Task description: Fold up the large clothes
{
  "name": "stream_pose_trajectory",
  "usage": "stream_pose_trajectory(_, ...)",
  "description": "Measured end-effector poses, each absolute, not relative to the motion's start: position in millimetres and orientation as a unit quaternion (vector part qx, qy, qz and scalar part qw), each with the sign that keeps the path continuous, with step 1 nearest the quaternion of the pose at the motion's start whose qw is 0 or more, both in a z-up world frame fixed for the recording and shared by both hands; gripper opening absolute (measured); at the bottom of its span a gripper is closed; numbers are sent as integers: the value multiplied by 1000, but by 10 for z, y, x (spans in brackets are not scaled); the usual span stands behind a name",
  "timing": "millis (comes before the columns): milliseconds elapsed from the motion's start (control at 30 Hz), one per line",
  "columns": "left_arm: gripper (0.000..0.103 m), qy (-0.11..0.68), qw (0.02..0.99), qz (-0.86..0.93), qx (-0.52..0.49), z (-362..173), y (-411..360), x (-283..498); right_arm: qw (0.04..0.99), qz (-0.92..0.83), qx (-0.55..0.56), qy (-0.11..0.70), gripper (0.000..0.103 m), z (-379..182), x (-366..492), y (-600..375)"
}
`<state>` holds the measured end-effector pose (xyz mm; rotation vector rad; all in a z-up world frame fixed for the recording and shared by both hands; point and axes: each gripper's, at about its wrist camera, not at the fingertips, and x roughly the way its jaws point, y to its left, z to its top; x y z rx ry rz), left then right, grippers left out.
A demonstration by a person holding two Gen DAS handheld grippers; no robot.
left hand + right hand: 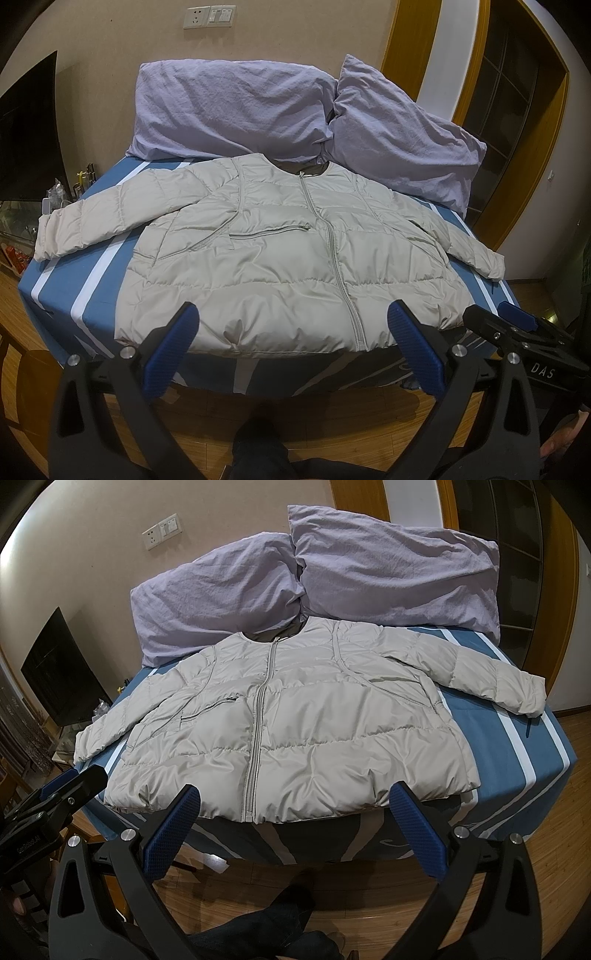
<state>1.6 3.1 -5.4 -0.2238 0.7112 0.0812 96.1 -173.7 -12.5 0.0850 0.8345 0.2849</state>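
1. A puffy light grey jacket lies flat on the bed, front side up and zipped shut.
2. The jacket's neck is next to the two purple pillows at the far end of the bed. Its bottom edge hangs a little over the near edge of the bed.
3. Both sleeves are spread out to the sides of the jacket. Each sleeve end lies close to a side edge of the bed.
4. The left tool is wide open. It is in the air just past the jacket's bottom edge and holds nothing.
5. The right tool is wide open too. It is also near the jacket's bottom edge, not touching it.
6. The two tools are side by side, close together.
7. The wood floor is below the jacket's bottom edge.
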Motion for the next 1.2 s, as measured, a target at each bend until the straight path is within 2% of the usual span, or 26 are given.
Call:
stream_pose_trajectory(433, 101, 348, 930, 40, -109, -60, 33, 17, 903, 136, 43, 404, 102, -128, 998, -1755)
stream_pose_trajectory(733, 101, 360, 923, 47, -125, -173, 161, 250, 900, 105, 84, 414, 102, -213, 1357, -2048)
stream_pose_trajectory(1033, 101, 391, 911, 88, -99, -288, 377, 754, 899, -29, 113, 421, 102, -351, 2112, -2912)
stream_pose_trajectory(1200, 101, 408, 902, 108, -91, -383, 534, 1033, 866, -126, 180, 448, 99, -656, 2604, -3750)
